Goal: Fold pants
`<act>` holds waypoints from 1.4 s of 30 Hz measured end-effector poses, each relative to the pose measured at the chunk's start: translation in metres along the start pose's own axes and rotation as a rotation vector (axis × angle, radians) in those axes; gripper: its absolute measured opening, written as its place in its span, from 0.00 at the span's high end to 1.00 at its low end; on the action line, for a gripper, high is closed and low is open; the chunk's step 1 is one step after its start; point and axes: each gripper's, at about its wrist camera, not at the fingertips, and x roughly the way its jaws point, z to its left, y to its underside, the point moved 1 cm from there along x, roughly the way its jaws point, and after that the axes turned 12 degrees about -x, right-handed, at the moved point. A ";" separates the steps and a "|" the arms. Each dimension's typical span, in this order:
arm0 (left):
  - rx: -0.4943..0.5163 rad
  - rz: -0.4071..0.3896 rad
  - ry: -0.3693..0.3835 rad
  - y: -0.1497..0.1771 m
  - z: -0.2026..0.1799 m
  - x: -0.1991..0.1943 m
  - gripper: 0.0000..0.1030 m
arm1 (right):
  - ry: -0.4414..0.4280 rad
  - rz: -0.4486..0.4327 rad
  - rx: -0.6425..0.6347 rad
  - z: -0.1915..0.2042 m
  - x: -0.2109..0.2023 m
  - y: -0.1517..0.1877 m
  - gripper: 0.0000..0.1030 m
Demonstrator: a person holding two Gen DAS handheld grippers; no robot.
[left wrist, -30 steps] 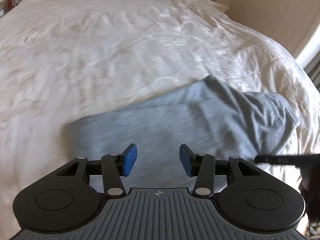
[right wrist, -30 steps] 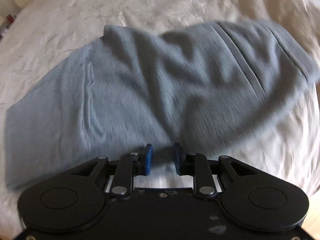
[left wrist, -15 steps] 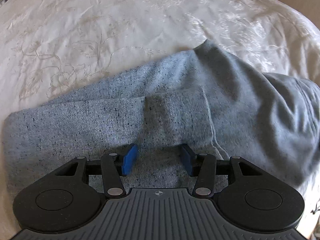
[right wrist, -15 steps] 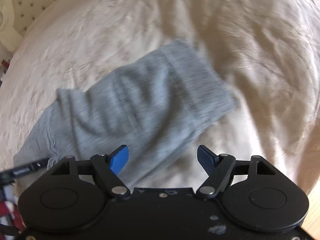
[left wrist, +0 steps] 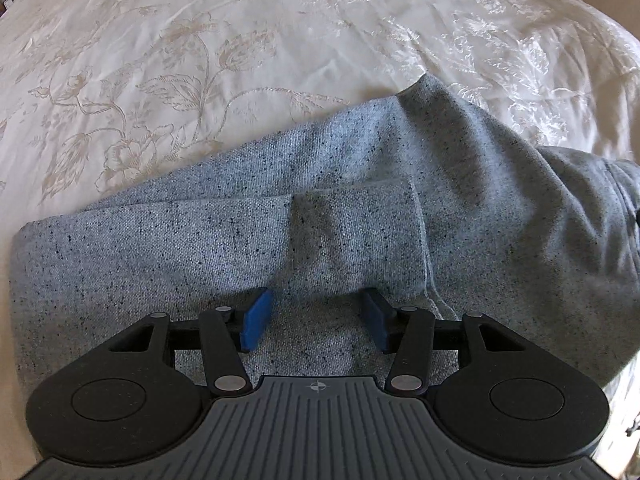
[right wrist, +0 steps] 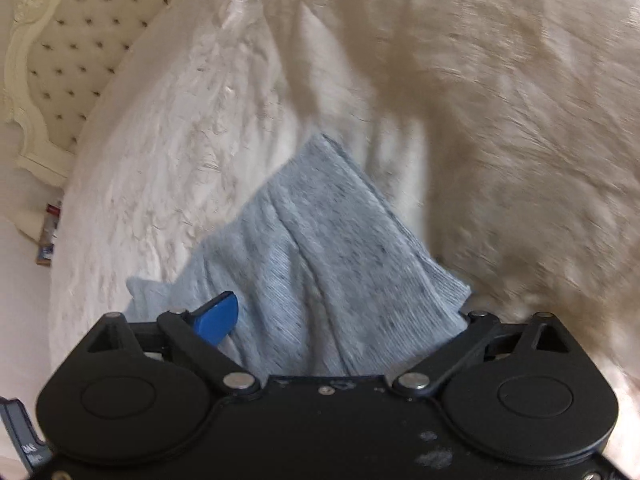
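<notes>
The left gripper (left wrist: 316, 322) had its jaws parted to a moderate gap, released and holding nothing, the blue pads (left wrist: 256, 318) resting low on or just above the grey speckled pants (left wrist: 360, 216), which lay folded across the bed (left wrist: 200, 40). Between those jaws ran bare knit cloth, and just beyond them sat a folded-over layer of the pants with a straight seam edge on its right side. The right gripper (right wrist: 344, 320) stood with its jaws spread much wider; the left blue pad (right wrist: 218, 316) showed clearly, while the right pad was hidden behind the cloth. A fold of the pants (right wrist: 320, 260) ran up between those wide jaws, apparently lying loose rather than pinched, though motion blur made the contact hard to judge. Around the garment spread the cream embroidered bedspread (right wrist: 180, 140), and a tufted headboard (right wrist: 72, 40) stood at the far left in the right wrist view.
</notes>
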 end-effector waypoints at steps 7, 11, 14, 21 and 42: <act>0.013 -0.026 -0.009 -0.001 -0.003 -0.014 0.51 | -0.033 0.047 -0.158 0.032 -0.005 -0.028 0.73; 0.064 -0.084 -0.010 0.002 -0.013 -0.027 0.51 | -0.052 0.023 -0.186 0.048 -0.025 -0.034 0.73; 0.073 -0.110 -0.028 0.000 -0.019 -0.018 0.51 | -0.063 0.014 -0.193 0.059 -0.035 -0.036 0.73; 0.106 -0.066 -0.004 -0.020 -0.026 0.005 0.49 | -0.044 -0.025 -0.209 0.089 -0.048 -0.038 0.73; 0.311 -0.147 0.351 0.068 0.076 -0.093 0.43 | 0.007 -0.145 -0.485 0.304 -0.089 0.011 0.74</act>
